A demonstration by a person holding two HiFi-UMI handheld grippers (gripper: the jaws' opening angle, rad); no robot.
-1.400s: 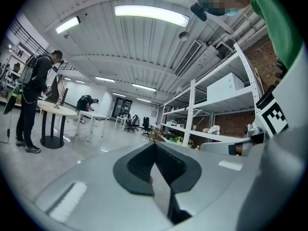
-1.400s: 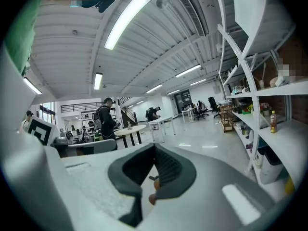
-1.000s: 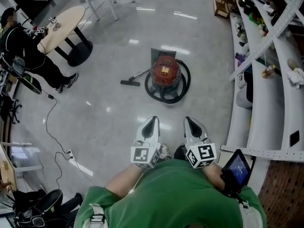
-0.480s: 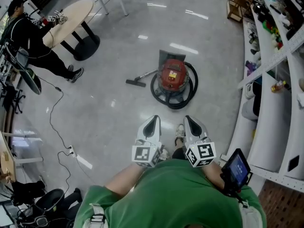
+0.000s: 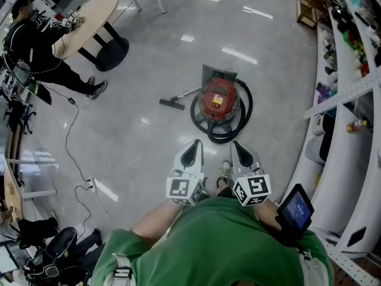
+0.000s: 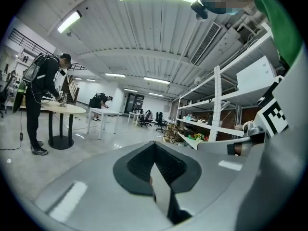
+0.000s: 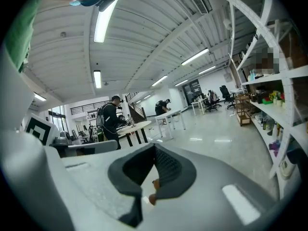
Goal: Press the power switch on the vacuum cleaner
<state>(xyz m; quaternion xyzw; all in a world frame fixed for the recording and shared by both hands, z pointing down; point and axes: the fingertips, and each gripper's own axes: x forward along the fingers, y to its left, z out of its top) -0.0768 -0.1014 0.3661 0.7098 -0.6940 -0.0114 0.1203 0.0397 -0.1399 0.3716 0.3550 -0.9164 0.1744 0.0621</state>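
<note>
On the floor at 12 o'clock, well ahead: vacuum cleaner (image 5: pixel 219 100). Left gripper (image 5: pixel 191 150) and right gripper (image 5: pixel 240 151) level, fingers pressed together, holding nothing. Right probably marginally nearer; approach needed first.

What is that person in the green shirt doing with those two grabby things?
The person in the green shirt holds a gripper in each hand. The left gripper and the right gripper are both shut and hold nothing. On the floor just ahead sits a red vacuum cleaner with its black hose coiled around it. Neither gripper touches it, so its power switch is not yet pressed. Farther off, another person is busy at a round table.
</note>
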